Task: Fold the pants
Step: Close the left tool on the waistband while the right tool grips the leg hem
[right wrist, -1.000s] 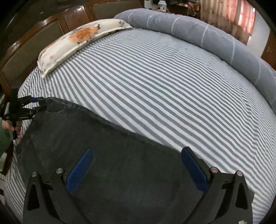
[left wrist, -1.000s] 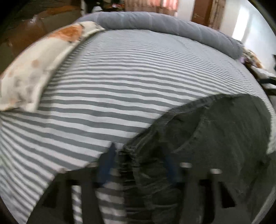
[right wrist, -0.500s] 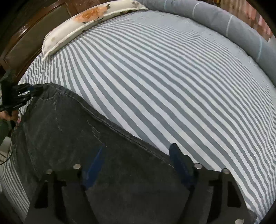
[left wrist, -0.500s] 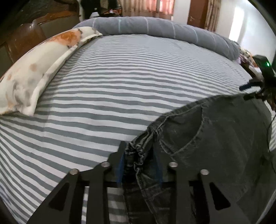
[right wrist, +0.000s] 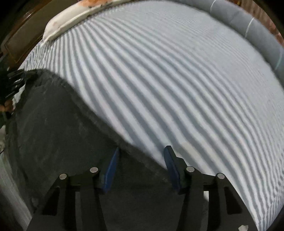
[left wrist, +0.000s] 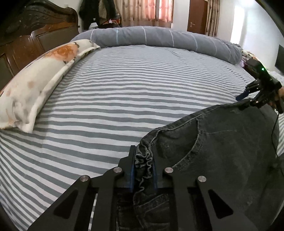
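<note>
My left gripper is closing, pinching the pants' gathered denim waistband; my right gripper is closing, half-wide, astride their hem (2 blue pads).

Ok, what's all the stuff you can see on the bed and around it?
pants: one, dark grey denim, lying on the near side of the bed.
sheet: one, grey and white stripes, covering the bed.
pillow: one, white with orange flowers, by the headboard.
rolled quilt: one, grey-blue, along the far edge.
headboard: one, dark brown wood.
curtains: pink, far window.
door: one, brown.
left claw: black with blue pads, closing on the bunched waistband.
right claw: black with blue pads, closing astride the pants' edge.
</note>
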`<state>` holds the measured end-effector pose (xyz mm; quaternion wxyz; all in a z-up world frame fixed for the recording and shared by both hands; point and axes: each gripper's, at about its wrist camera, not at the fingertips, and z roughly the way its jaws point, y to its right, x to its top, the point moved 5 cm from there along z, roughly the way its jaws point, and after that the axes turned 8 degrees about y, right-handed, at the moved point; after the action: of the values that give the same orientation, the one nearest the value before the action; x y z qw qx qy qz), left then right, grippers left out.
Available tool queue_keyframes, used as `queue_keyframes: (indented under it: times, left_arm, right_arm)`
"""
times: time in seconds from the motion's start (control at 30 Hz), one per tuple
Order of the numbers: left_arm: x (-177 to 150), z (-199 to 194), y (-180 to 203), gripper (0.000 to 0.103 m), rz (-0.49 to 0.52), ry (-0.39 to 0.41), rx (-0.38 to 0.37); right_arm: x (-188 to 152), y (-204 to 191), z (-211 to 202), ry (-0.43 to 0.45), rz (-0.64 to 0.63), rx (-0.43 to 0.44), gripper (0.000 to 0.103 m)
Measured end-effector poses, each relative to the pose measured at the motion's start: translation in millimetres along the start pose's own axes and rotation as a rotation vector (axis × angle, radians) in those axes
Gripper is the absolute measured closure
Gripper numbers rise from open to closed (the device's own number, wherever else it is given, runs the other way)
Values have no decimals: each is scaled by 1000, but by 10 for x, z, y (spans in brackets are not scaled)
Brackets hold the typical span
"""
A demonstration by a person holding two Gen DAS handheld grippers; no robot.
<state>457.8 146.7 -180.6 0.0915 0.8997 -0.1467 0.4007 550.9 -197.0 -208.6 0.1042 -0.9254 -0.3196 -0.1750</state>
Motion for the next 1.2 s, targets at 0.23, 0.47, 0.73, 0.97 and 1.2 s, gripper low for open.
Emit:
queue_keyframes:
  times: [0.23,0.47,0.73,0.97,1.2]
  left_arm:
    - [31,-88,-12,89,-20,31,-19]
    - [89,-196,-44,89,-58,81,28]
    - [116,-305,-288,89,-162,141,102]
    - [-53,0,-278,88,-126,55,170]
    - [-94,-1,-334,81,-148,55,154]
  right_arm:
    - [-41,-177,-6,-60,-70,-22,94]
    - [103,-413,-258,50,-134,-231,99]
    - [296,-330,-194,116,-74,-236,99]
    - [184,-180,47,56,-41,-204,82]
    - [70,300,-351,64,22,-210,64]
